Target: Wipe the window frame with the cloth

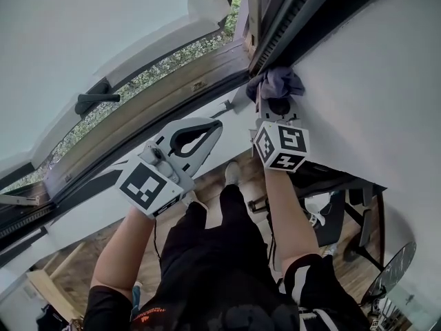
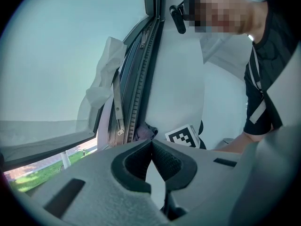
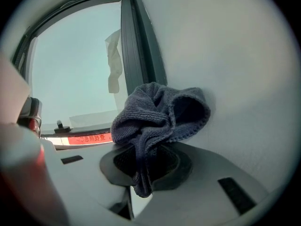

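The right gripper [image 3: 148,163] has its jaws clamped on a bunched grey-blue microfibre cloth [image 3: 159,114], held at the dark window frame [image 1: 279,21] beside the white wall [image 1: 372,81], while the left gripper [image 2: 151,149] hovers nearby, jaws together, empty

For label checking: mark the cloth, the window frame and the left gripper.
cloth [image 3: 160,112], right gripper view, on its bunched middle.
window frame [image 3: 138,55], right gripper view, on the dark upright bar.
left gripper [image 2: 152,144], left gripper view, where its jaw tips meet.
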Demonstrator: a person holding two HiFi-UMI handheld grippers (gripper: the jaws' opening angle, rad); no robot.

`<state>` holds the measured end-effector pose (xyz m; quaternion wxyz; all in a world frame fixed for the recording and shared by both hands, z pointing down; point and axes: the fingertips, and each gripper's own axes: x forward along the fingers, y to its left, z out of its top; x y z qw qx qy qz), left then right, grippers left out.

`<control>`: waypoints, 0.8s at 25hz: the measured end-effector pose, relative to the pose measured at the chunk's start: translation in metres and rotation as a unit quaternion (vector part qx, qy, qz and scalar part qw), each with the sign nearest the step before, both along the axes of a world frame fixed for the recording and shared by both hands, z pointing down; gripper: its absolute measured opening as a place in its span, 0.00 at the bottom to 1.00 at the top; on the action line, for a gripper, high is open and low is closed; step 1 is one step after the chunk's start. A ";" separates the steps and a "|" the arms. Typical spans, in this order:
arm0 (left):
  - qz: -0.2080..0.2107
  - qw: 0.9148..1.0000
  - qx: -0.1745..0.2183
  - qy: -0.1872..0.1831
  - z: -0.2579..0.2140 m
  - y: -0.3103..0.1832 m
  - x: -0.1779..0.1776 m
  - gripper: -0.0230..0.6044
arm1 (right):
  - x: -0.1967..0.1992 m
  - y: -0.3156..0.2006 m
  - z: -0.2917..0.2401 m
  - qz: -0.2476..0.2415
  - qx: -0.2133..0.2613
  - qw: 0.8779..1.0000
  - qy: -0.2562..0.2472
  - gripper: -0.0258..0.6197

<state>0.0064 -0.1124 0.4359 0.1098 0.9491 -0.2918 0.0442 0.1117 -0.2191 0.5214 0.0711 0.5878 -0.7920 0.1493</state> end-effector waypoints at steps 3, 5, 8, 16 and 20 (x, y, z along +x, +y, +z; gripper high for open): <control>-0.002 1.000 -0.004 0.001 0.001 0.002 0.000 0.07 | 0.001 0.000 0.004 0.001 -0.006 1.000 0.002 0.12; -0.003 1.000 -0.005 0.002 0.001 0.003 0.000 0.07 | 0.000 0.001 0.008 0.000 -0.011 1.000 0.003 0.12; -0.003 1.000 -0.006 0.004 0.002 0.007 -0.001 0.07 | -0.001 0.004 0.016 -0.002 -0.018 1.000 0.007 0.12; -0.015 1.000 -0.012 0.007 0.005 0.020 -0.013 0.07 | -0.006 0.026 0.029 -0.010 -0.034 0.999 0.015 0.12; -0.024 1.000 -0.011 0.009 0.000 0.028 -0.024 0.07 | -0.015 0.048 0.017 -0.033 -0.025 0.999 0.009 0.12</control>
